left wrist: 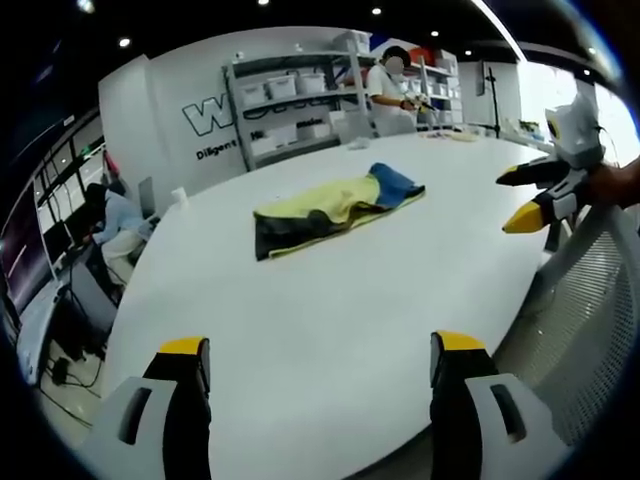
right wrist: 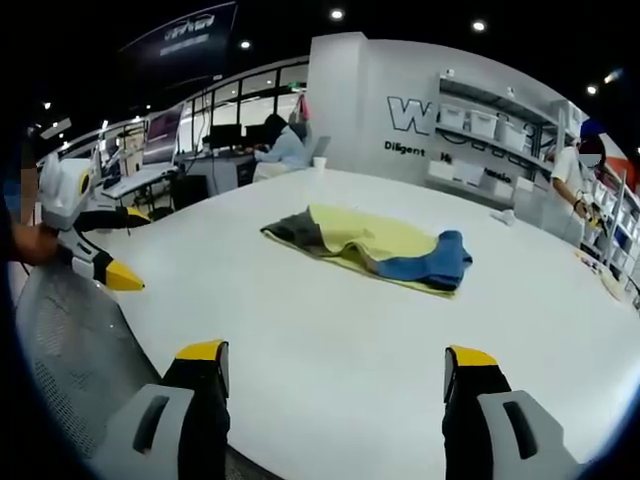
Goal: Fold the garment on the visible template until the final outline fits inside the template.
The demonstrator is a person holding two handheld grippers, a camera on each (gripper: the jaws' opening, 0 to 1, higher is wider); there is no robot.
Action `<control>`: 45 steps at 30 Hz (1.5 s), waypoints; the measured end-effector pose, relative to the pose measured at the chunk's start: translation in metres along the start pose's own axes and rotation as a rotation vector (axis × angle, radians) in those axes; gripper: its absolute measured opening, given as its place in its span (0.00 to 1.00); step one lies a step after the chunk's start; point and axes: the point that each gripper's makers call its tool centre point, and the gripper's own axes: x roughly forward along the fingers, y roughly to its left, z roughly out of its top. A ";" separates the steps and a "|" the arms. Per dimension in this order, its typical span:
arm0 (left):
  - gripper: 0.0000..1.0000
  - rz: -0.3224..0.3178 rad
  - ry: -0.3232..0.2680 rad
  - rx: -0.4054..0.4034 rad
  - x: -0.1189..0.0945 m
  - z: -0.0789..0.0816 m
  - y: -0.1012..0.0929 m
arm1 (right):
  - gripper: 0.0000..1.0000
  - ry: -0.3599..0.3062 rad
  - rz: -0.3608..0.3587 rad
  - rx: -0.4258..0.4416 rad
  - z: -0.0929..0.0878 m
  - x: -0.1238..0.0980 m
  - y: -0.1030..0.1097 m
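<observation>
A garment (left wrist: 335, 210) in yellow, dark grey and blue lies folded into a long strip at the middle of the white table (left wrist: 330, 310). In the right gripper view the garment (right wrist: 375, 245) has its blue end to the right and a thin yellow edge along its near side. My left gripper (left wrist: 320, 350) is open over the near table edge, well short of the garment. My right gripper (right wrist: 335, 355) is open too, with nothing between its jaws. Each gripper also shows in the other's view, held in a hand beside the table: the right gripper (left wrist: 515, 200) and the left gripper (right wrist: 130, 250).
A mesh chair (left wrist: 590, 300) stands at the table edge between the grippers, seen again as the chair (right wrist: 70, 350). A small cup (right wrist: 319, 161) sits at the far rim. Shelves with bins (left wrist: 290, 105) line the back wall. One person stands by the shelves, another sits at desks.
</observation>
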 end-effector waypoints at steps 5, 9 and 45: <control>0.90 -0.007 -0.005 0.014 0.001 0.001 -0.001 | 0.90 0.010 -0.007 -0.016 0.000 0.000 -0.001; 0.93 -0.010 0.020 0.013 0.002 -0.001 -0.001 | 0.90 0.023 -0.015 -0.024 -0.002 -0.002 -0.002; 0.89 -0.125 0.074 0.070 0.071 0.028 0.021 | 0.83 0.053 0.100 -0.159 0.034 0.067 -0.043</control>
